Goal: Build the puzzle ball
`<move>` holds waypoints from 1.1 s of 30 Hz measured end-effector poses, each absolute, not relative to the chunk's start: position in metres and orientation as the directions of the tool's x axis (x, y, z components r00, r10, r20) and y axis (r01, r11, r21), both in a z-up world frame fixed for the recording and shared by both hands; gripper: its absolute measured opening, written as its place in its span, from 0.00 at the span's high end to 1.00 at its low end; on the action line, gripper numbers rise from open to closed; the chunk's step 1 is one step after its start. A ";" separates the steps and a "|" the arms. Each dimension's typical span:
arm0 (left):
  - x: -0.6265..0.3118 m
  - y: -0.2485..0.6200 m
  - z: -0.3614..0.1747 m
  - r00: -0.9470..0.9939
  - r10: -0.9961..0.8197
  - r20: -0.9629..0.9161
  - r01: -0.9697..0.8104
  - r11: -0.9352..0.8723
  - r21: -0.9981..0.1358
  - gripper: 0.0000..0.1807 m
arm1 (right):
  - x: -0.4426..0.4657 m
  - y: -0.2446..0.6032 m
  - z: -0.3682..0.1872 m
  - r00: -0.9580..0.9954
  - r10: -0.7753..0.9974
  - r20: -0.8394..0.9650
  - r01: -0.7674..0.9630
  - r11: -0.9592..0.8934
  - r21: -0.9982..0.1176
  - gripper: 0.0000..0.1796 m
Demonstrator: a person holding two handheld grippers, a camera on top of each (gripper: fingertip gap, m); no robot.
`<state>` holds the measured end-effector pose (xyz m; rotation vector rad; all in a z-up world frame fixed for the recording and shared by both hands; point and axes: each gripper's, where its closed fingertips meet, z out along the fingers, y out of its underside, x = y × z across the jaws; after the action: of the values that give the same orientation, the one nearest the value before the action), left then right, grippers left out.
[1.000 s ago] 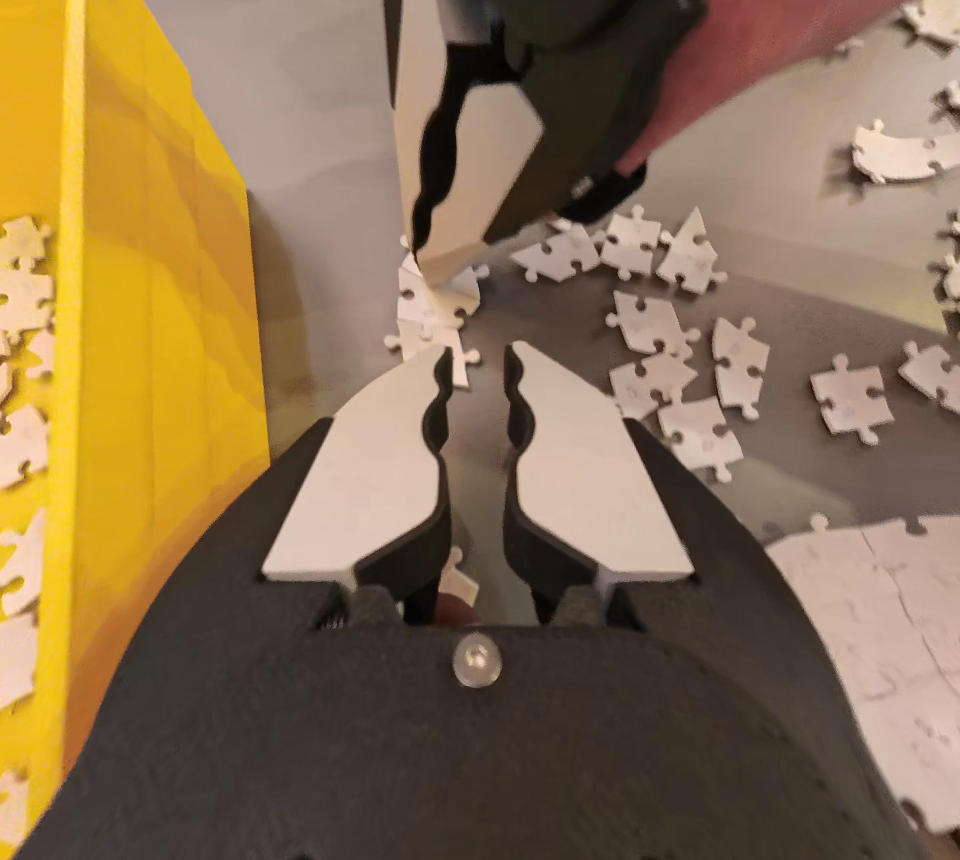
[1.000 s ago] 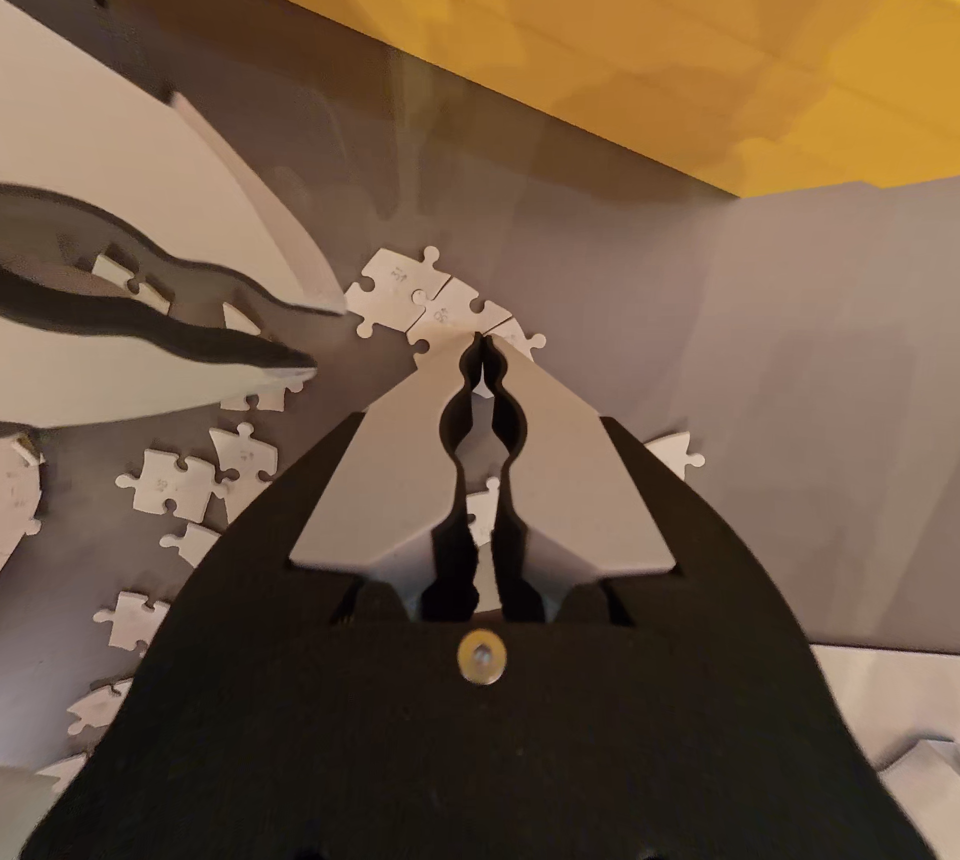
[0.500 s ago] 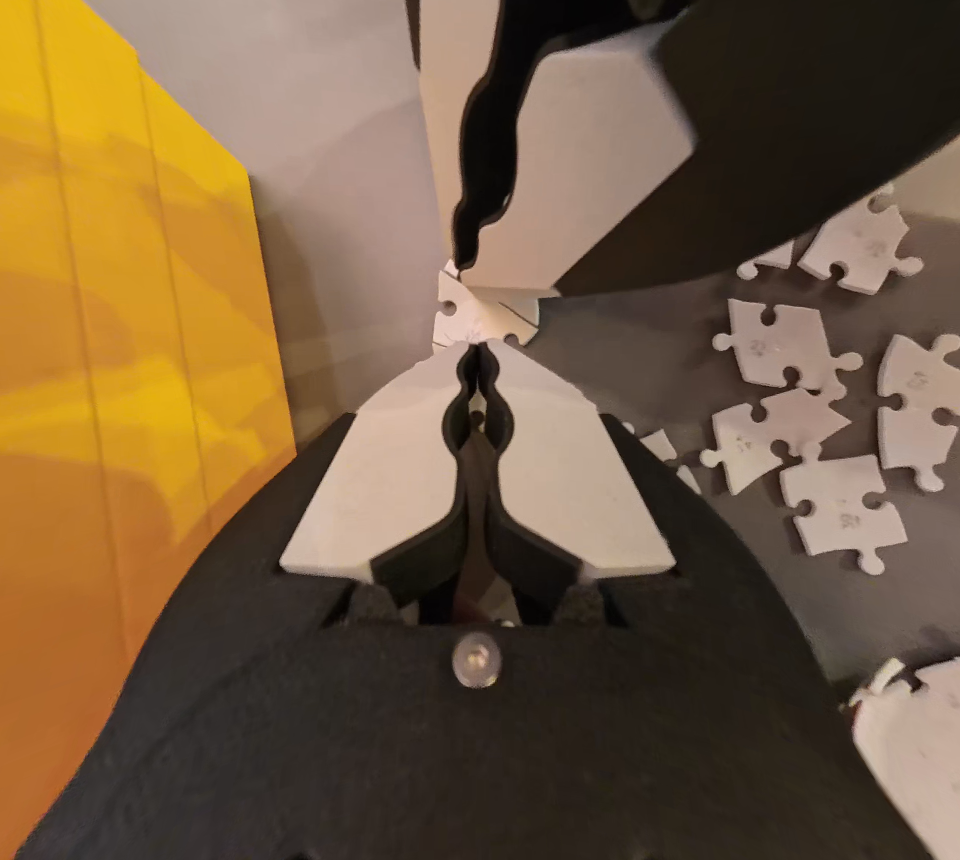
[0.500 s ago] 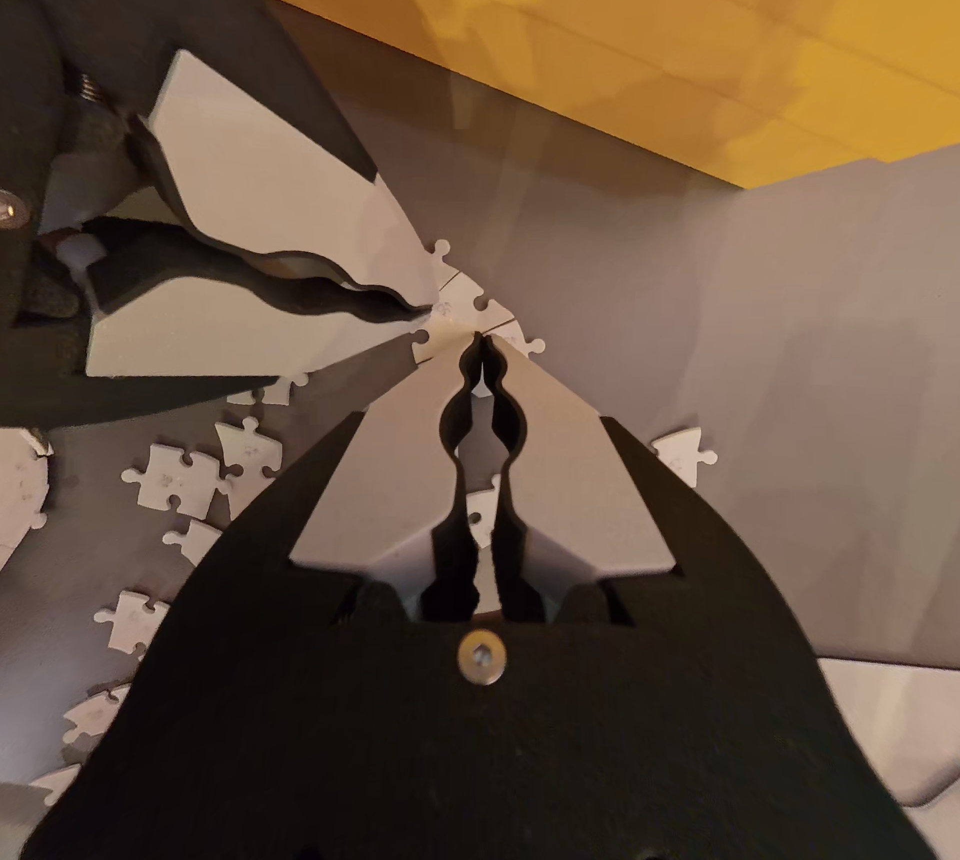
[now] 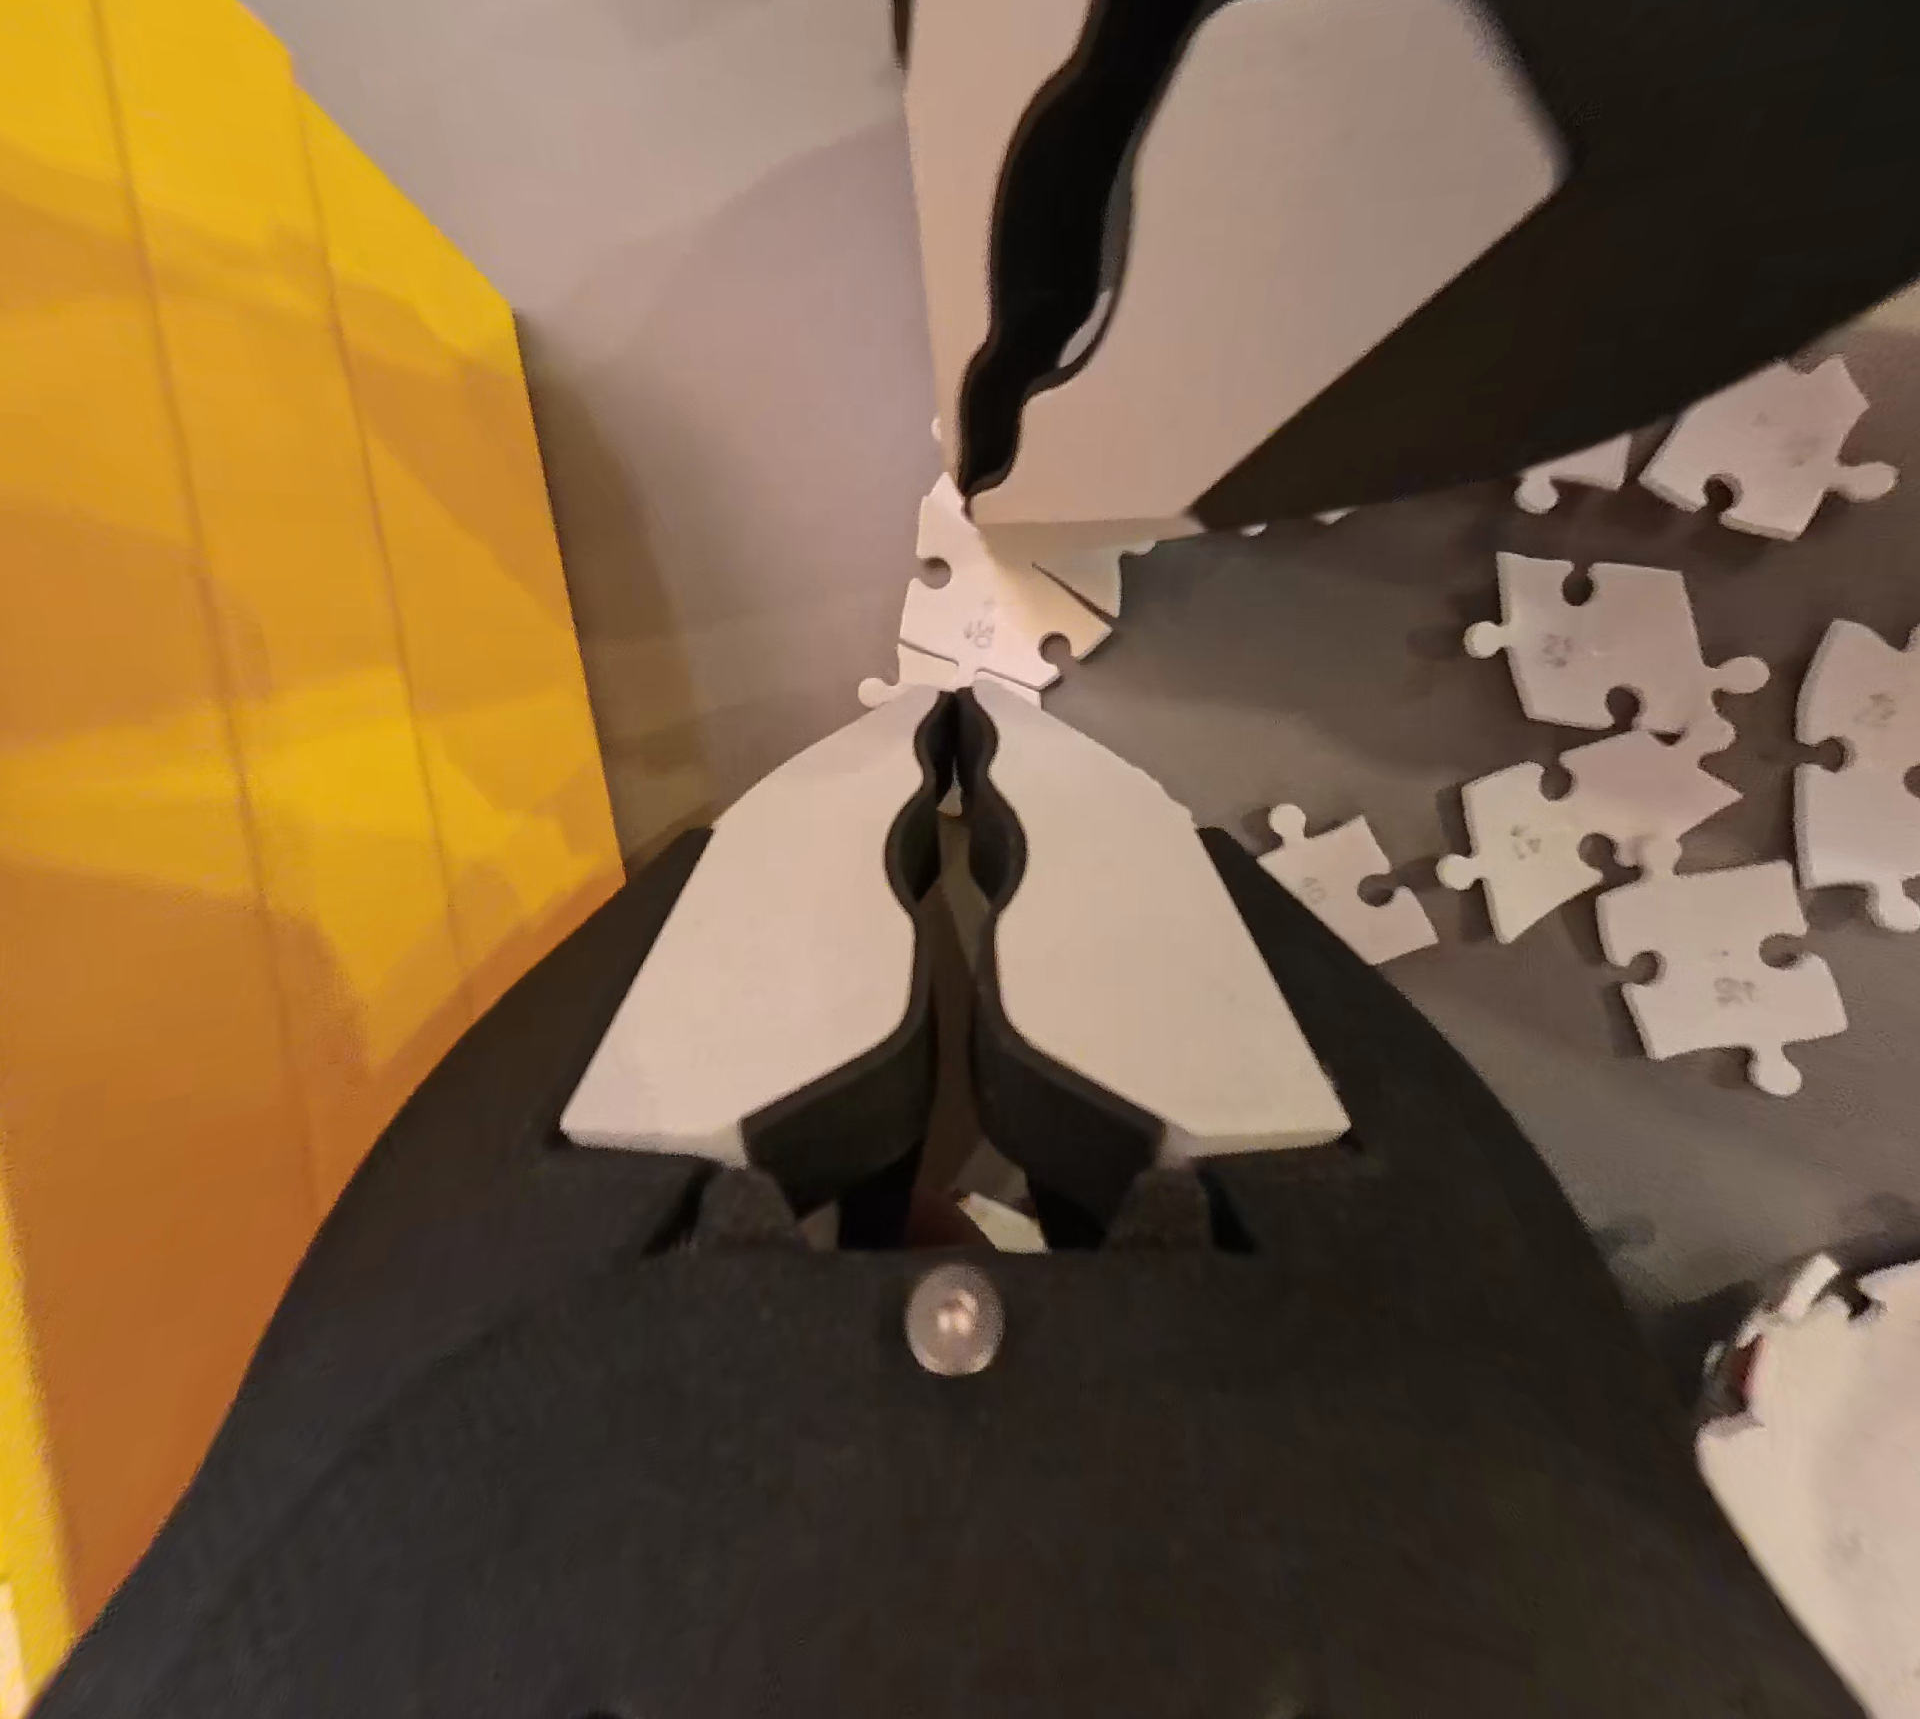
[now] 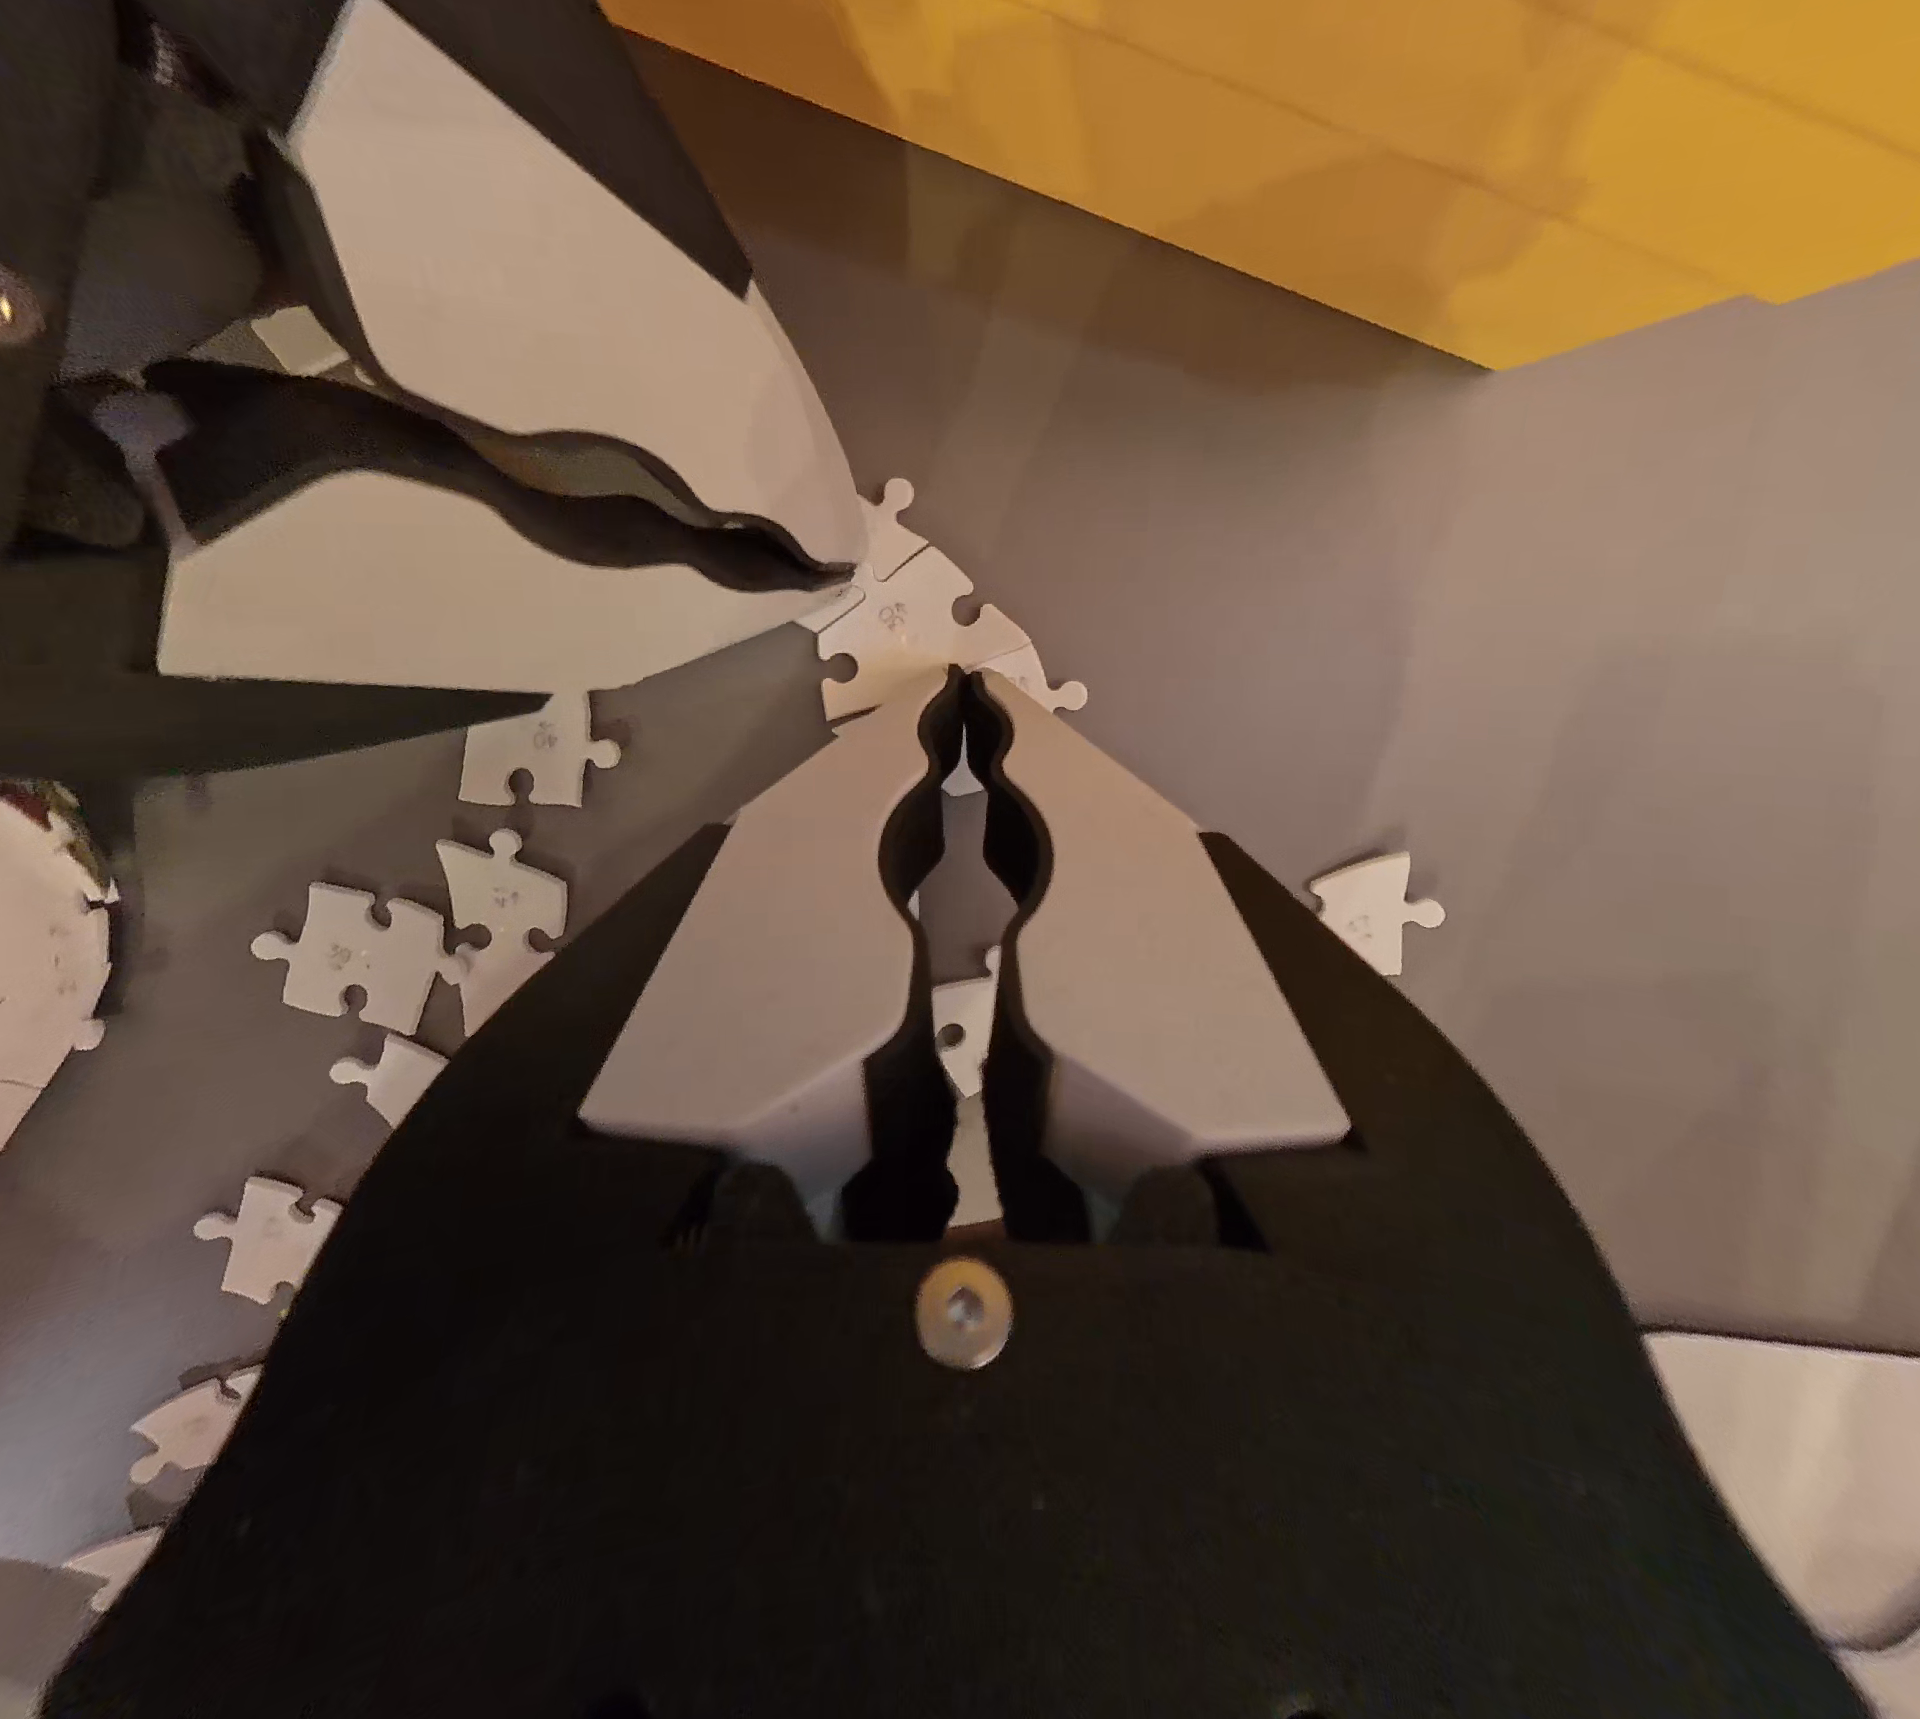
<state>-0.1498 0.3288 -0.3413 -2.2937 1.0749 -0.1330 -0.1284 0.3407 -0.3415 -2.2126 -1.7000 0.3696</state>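
Both claws meet at a joined strip of white puzzle pieces [image 5: 987, 620] by the yellow box [image 5: 260, 630]. The left claw [image 5: 954, 705] is clenched on one end, the right claw [image 6: 961, 682] on the other, seemingly just above the worktop [image 6: 1558, 630].

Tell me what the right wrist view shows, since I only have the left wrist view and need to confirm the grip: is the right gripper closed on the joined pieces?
Observer: Yes. The right gripper has its tips together on the near edge of the joined pieces.
Operator: Any loose piece hidden from me?
Observer: One lone piece lies on the grey surface to that gripper's right, apart from the others.
Operator: And my gripper, seen from there?
Observer: The left gripper comes in from the left, tips closed on the cluster's edge.
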 end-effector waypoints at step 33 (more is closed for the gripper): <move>-0.146 0.330 -0.341 0.603 -0.768 -0.218 -0.768 -0.484 -0.419 1.00 | -0.114 0.334 -0.340 0.378 0.920 -0.106 0.756 -0.373 -0.538 1.00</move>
<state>-0.1461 0.3303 -0.3414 -2.3534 1.2179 0.0009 -0.1140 0.3343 -0.3402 -2.2417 -1.4517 0.5550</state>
